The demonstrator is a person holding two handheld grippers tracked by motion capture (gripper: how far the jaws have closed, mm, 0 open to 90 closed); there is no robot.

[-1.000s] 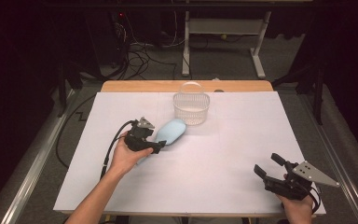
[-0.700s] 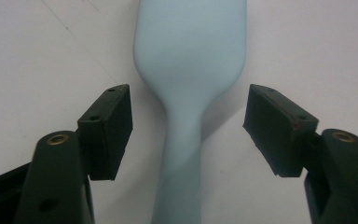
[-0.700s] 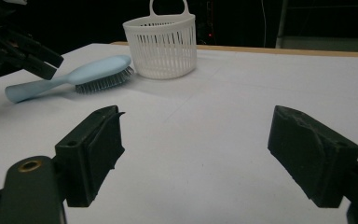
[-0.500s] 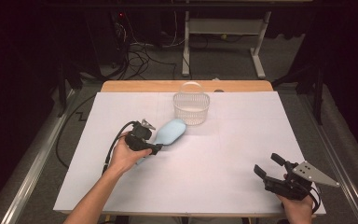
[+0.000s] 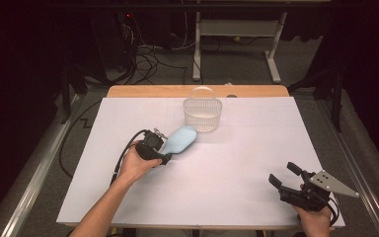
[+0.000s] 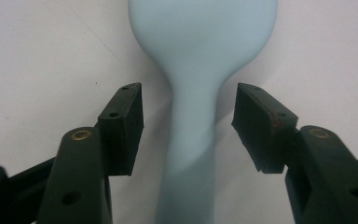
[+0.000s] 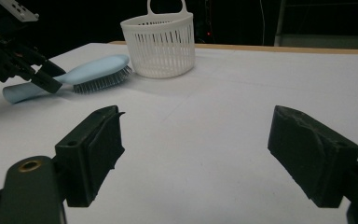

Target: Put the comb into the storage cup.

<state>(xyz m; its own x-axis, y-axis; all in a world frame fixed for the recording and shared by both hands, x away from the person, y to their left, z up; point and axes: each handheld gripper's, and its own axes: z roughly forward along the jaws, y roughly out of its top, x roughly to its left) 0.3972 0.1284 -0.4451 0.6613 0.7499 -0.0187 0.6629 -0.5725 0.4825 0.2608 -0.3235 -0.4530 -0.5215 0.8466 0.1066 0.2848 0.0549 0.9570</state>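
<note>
From the high view, my left gripper [image 5: 165,150] sat at the narrow end of the pale blue hairbrush [image 5: 181,139], which lay on the white surface [image 5: 237,163] just in front of the white basket [image 5: 203,114]. My right gripper [image 5: 288,178] rested well apart at the near right corner, its fingers spread on nothing.

In the left gripper view, the brush handle [image 6: 189,140] ran straight up between my fingers [image 6: 123,123]. They had just been closing in on it, yet a gap showed on each side and neither pad pressed it, which the high view was too far off to show.

The right gripper view looked low across the surface. There the brush [image 7: 81,72] lay bristles down, its head just beside the basket [image 7: 161,44], with my left gripper [image 7: 44,77] astride the handle.
</note>
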